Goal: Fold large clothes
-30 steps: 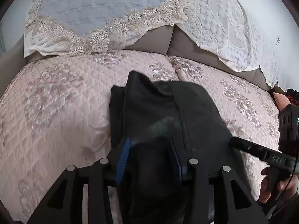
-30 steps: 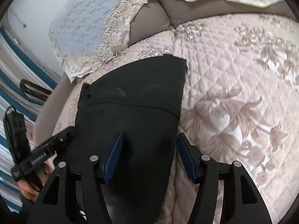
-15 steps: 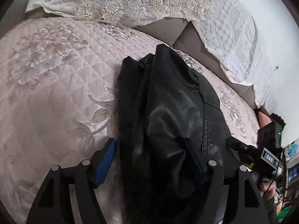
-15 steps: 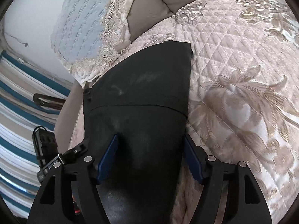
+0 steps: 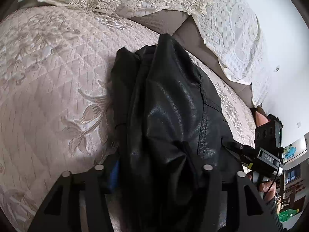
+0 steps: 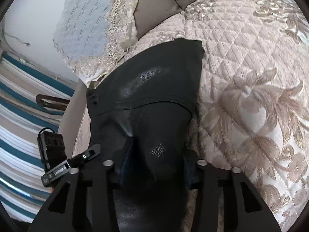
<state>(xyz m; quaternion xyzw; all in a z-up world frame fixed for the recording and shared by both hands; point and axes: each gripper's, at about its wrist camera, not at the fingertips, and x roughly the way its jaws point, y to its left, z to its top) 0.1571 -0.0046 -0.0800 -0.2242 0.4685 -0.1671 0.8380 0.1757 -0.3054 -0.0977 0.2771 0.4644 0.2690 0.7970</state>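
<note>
Both grippers, left gripper [image 5: 152,172] and right gripper [image 6: 152,164], have just closed, clamping the black leather jacket [image 5: 173,116] on the quilted bedspread [image 5: 48,96]; only the right view shows striped curtains [image 6: 17,135].

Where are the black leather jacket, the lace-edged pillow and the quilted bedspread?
black leather jacket [image 5: 173,116], left wrist view, on its glossy upper panel.
lace-edged pillow [image 6: 85,29], right wrist view, on its pale blue face.
quilted bedspread [image 6: 251,77], right wrist view, on a bare embroidered patch.

One black leather garment [image 5: 173,116], two claws, two lace-edged pillows, one quilted bedspread [image 5: 48,77]
</note>
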